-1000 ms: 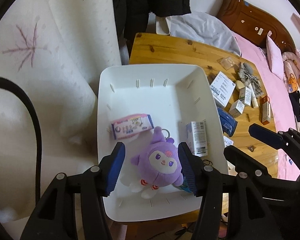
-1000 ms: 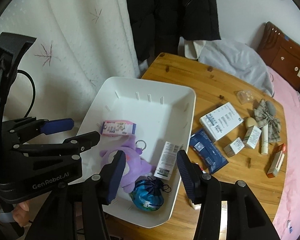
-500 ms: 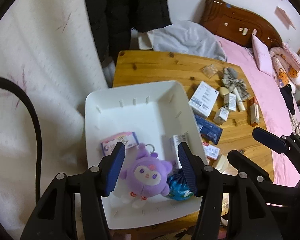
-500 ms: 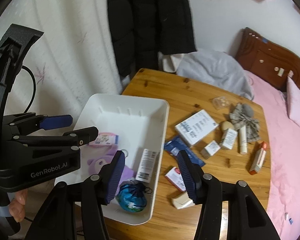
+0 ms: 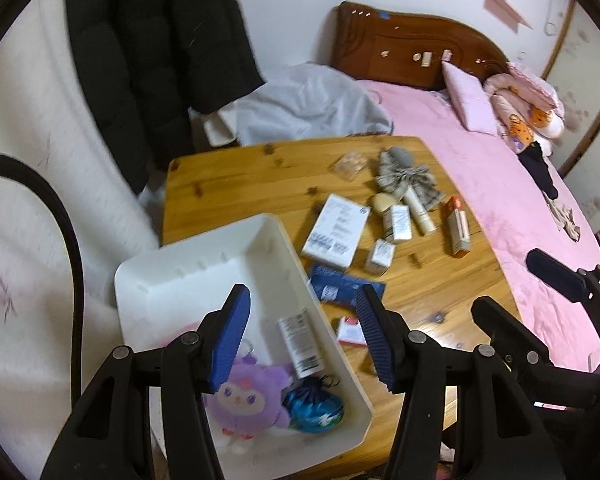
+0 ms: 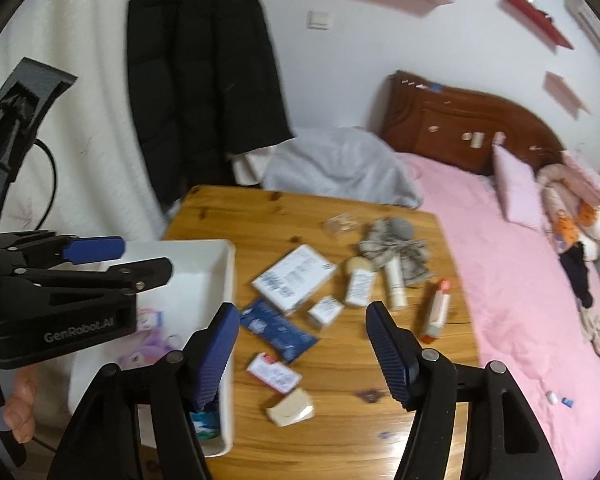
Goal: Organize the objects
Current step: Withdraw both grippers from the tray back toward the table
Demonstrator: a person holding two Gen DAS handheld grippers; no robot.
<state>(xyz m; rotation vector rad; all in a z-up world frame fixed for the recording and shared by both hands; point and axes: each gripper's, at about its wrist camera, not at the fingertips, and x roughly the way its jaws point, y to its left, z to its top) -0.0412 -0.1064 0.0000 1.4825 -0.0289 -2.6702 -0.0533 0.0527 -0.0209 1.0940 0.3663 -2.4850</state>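
Observation:
A white tray (image 5: 204, 272) sits at the left of a wooden table (image 5: 236, 176). It holds a purple plush toy (image 5: 252, 396), a blue pouch (image 5: 314, 406) and a white tube (image 5: 300, 340). My left gripper (image 5: 300, 336) is open and empty above the tray's near right part. My right gripper (image 6: 302, 352) is open and empty above the loose items: a blue packet (image 6: 278, 330), a red-white sachet (image 6: 274, 372), a beige bar (image 6: 290, 407), a flat white box (image 6: 294, 278) and a small white box (image 6: 325, 310).
Farther right on the table lie a checked bow (image 6: 392, 248), a cream tube (image 6: 395, 284), a white bottle (image 6: 359, 288), an orange box (image 6: 438, 310) and a clear packet (image 6: 342, 223). A pink bed (image 6: 512, 280) borders the table's right edge. A curtain (image 6: 84, 120) and black coat (image 6: 208, 80) hang behind.
Both grippers have risen and swung right, away from the tray. The plush, once between my left fingers, now lies below them. More of the table and bed shows.

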